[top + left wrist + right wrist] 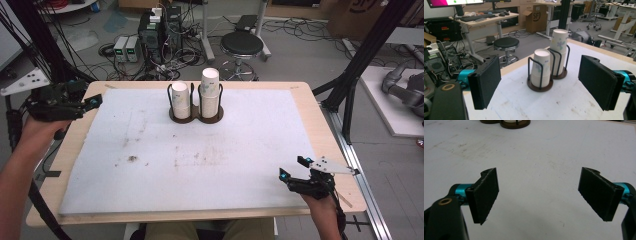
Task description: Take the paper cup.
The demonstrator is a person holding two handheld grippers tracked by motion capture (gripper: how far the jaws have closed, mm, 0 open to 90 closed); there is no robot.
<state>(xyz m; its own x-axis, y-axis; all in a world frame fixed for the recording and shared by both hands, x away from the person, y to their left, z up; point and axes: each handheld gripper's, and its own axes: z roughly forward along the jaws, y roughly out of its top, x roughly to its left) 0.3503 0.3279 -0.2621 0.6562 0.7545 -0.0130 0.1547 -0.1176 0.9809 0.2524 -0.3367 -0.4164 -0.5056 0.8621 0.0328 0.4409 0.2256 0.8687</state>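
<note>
My left gripper point(92, 102) wide, empty, nearer; two stacks of white patterned paper cups point(541, 68) upright in dark wire holder, straight ahead across table point(150, 160). Right gripper point(292, 167) wide, empty, far.

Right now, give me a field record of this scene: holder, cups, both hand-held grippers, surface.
holder: dark two-ring cup holder, far centre of the table
left ring: shorter stack of paper cups, upside down
right ring: taller stack of paper cups, upside down
left hand-held gripper: open, nothing between the jaws, at the table's far left corner, apart from the holder
right hand-held gripper: open, nothing between the jaws, near right, above the mat
surface: stained white mat on a wooden table
</note>
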